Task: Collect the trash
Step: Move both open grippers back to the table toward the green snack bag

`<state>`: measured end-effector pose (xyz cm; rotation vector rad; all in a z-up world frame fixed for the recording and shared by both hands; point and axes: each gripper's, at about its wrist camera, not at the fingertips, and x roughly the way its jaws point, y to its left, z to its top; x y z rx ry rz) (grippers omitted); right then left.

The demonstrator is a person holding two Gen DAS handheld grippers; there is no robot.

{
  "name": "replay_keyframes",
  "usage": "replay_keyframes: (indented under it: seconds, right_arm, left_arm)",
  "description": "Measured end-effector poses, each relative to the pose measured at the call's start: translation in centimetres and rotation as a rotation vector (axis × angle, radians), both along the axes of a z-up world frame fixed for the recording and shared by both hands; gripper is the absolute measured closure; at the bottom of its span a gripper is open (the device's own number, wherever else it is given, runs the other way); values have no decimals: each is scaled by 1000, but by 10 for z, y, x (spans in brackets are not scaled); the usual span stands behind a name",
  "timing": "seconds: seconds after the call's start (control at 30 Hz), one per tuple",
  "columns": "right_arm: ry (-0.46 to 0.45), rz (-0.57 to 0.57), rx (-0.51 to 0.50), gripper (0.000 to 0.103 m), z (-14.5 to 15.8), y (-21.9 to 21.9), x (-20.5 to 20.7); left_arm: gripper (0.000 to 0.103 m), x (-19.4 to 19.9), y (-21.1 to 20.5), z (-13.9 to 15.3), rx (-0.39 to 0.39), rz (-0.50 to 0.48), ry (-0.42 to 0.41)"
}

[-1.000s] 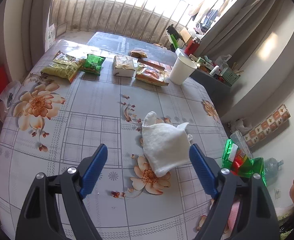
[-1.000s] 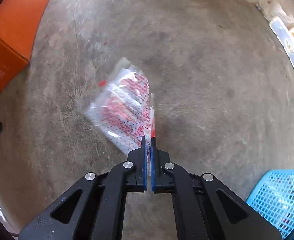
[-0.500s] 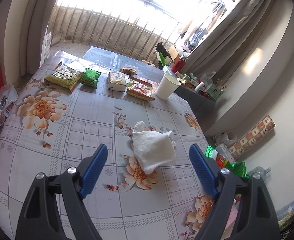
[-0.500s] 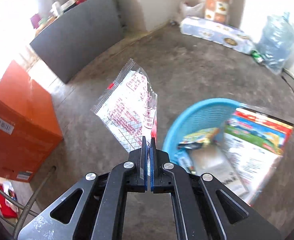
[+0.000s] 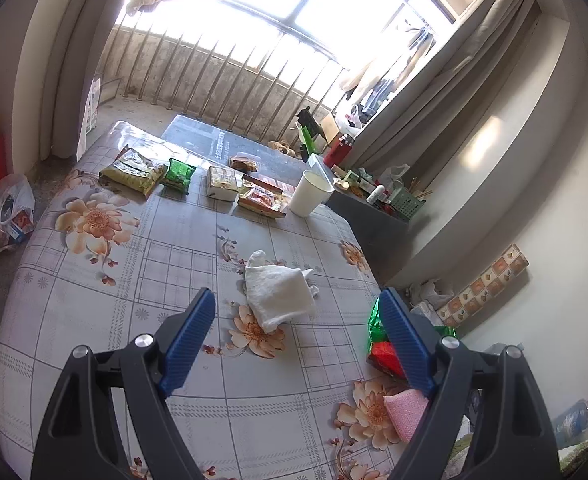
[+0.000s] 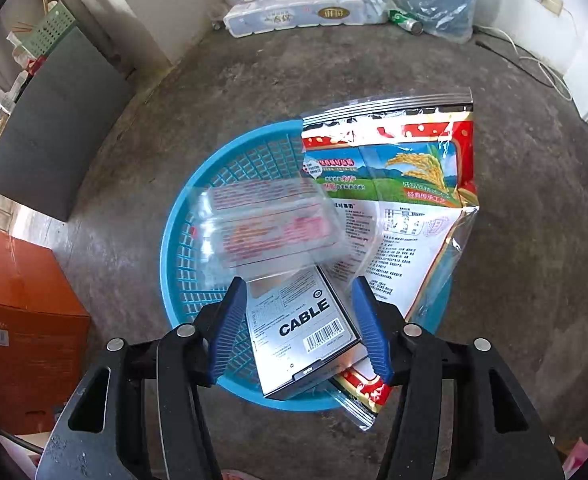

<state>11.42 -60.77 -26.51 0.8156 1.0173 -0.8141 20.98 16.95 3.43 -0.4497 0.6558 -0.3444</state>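
Right gripper (image 6: 300, 326): we see the jaws opening, pads touching nothing. The clear red-printed wrapper (image 6: 271, 226) is blurred, free of the fingers, just beyond their tips over the blue basket (image 6: 189, 248). Between the fingers, lower down, a cable box (image 6: 306, 332) lies in the basket beside a large rice bag (image 6: 410, 200).

Left gripper (image 5: 298, 338): we see the jaws wide, holding nothing. White cloth (image 5: 279, 292) lies on the table (image 5: 93, 280) beyond the fingertips, between them.

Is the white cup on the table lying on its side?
No, the cup stands upright on the table, its open mouth facing up.
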Motion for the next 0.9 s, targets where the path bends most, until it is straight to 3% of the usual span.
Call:
replay_keyframes:
  seconds: [0.27, 0.43, 0.67, 0.77, 0.9]
  right_arm:
    - [-68, 77, -92, 49, 60, 21, -29]
    - [-230, 219, -92, 42, 123, 64, -61]
    - [-460, 452, -19, 27, 188, 152, -89]
    - [-511, 574, 65, 26, 197, 196, -77]
    - [-544, 715, 141, 27, 199, 251, -41]
  left_arm:
    - [22, -47, -12, 36, 47, 20, -68]
    - [22, -73, -27, 48, 90, 34, -69]
    - [22, -81, -54, 25, 95, -17, 1]
    - [21, -78, -65, 14, 131, -46, 6]
    - [22, -71, -80, -10, 107, -127, 51]
